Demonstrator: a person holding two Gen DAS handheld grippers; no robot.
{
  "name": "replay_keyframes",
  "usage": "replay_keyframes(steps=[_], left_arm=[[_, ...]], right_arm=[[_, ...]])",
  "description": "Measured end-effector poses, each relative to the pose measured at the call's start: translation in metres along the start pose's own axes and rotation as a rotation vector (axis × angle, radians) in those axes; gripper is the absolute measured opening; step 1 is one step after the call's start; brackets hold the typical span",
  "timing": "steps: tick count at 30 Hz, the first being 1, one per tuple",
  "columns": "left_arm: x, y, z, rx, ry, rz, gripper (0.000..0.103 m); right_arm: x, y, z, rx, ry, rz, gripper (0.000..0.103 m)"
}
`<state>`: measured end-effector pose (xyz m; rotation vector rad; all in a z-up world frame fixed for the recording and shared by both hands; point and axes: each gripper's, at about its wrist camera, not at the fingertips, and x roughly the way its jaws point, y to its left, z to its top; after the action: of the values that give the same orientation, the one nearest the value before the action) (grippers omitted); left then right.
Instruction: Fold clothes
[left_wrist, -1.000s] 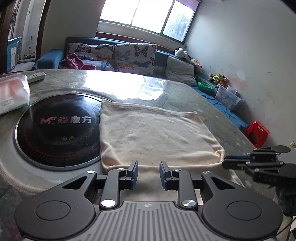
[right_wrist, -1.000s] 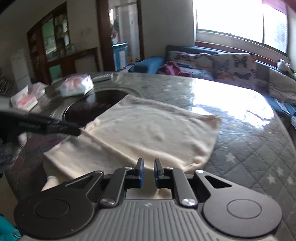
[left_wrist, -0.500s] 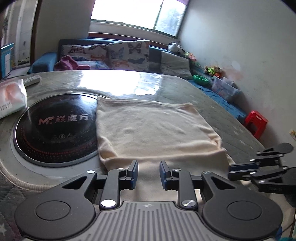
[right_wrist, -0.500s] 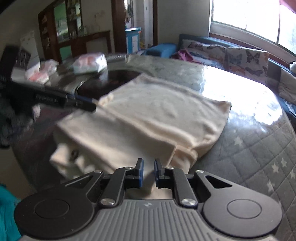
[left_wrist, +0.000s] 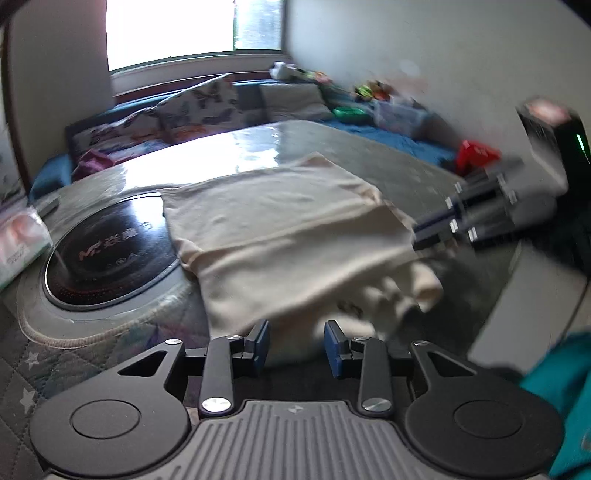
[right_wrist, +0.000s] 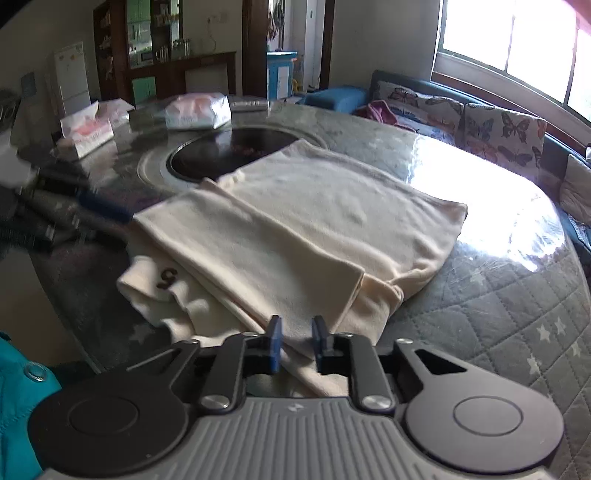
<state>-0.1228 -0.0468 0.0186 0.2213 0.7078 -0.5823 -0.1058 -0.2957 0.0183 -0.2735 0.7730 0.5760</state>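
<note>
Big round table (right_wrist: 517, 295) fills both views, grey quilted cover under a glossy sheet. Spread across it, the cream garment (right_wrist: 314, 229), folded into a broad slab; its far corner laps the black induction hob (right_wrist: 221, 151) sunk in the table's middle, toward eleven o'clock in the right wrist view. A folded flap lies across the near half, and a bunched end with a dark "5" sags over the table edge at about eight o'clock. In the left wrist view the same cloth (left_wrist: 280, 229) runs from centre to four o'clock.

Left gripper (left_wrist: 295, 347): jaws have just been opening, a clear gap now, cloth edge just beyond the tips, nothing pinched. Right gripper (right_wrist: 295, 341): jaws have just been opening too, a narrow gap, cloth behind it, pads not pressing.

Tissue packs (right_wrist: 86, 134) sit at ten o'clock.
</note>
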Motion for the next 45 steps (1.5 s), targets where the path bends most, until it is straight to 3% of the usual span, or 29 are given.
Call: replay_keyframes(steps=[6, 8, 10, 15, 17, 19, 21, 30, 35, 36, 39, 43, 45], left_arm=[[0.011, -0.027, -0.014, 0.178, -0.004, 0.025, 0.036], [0.014, -0.034, -0.017, 0.224, -0.016, 0.029, 0.036], [0.016, -0.039, -0.017, 0.255, -0.034, 0.033, 0.036], [0.026, -0.043, -0.016, 0.291, -0.063, 0.037, 0.036], [0.026, -0.042, -0.014, 0.295, -0.079, 0.032, 0.033], [0.024, -0.042, -0.012, 0.296, -0.089, 0.029, 0.023], [0.023, -0.038, -0.009, 0.280, -0.098, 0.030, 0.011], [0.031, 0.002, 0.028, 0.051, -0.116, -0.022, 0.009], [0.042, 0.010, 0.037, 0.011, -0.105, -0.032, 0.009], [0.043, 0.012, 0.037, 0.007, -0.100, -0.035, 0.009], [0.042, 0.013, 0.036, 0.002, -0.091, -0.038, 0.014], [0.029, 0.010, 0.025, 0.047, -0.098, -0.045, 0.020], [0.025, 0.007, 0.018, 0.077, -0.087, -0.045, 0.027]], right_arm=[[-0.007, 0.004, -0.006, -0.033, 0.022, 0.002, 0.020], [-0.011, 0.007, -0.009, -0.056, 0.031, 0.006, 0.026], [-0.014, 0.010, -0.011, -0.078, 0.036, 0.006, 0.033], [-0.017, 0.016, -0.018, -0.134, 0.057, 0.003, 0.035], [-0.019, 0.019, -0.021, -0.170, 0.060, 0.000, 0.043], [-0.020, 0.022, -0.023, -0.199, 0.057, -0.001, 0.045], [-0.021, 0.025, -0.024, -0.240, 0.054, -0.002, 0.053], [-0.006, 0.039, -0.019, -0.375, -0.018, 0.018, 0.058], [0.009, 0.034, -0.012, -0.355, -0.024, 0.051, 0.045], [0.012, 0.031, -0.009, -0.326, -0.017, 0.067, 0.034], [0.016, 0.017, 0.001, -0.226, 0.001, 0.107, 0.023], [0.018, -0.005, 0.013, -0.099, 0.019, 0.167, 0.017], [0.017, -0.012, 0.016, -0.064, 0.020, 0.185, 0.016]])
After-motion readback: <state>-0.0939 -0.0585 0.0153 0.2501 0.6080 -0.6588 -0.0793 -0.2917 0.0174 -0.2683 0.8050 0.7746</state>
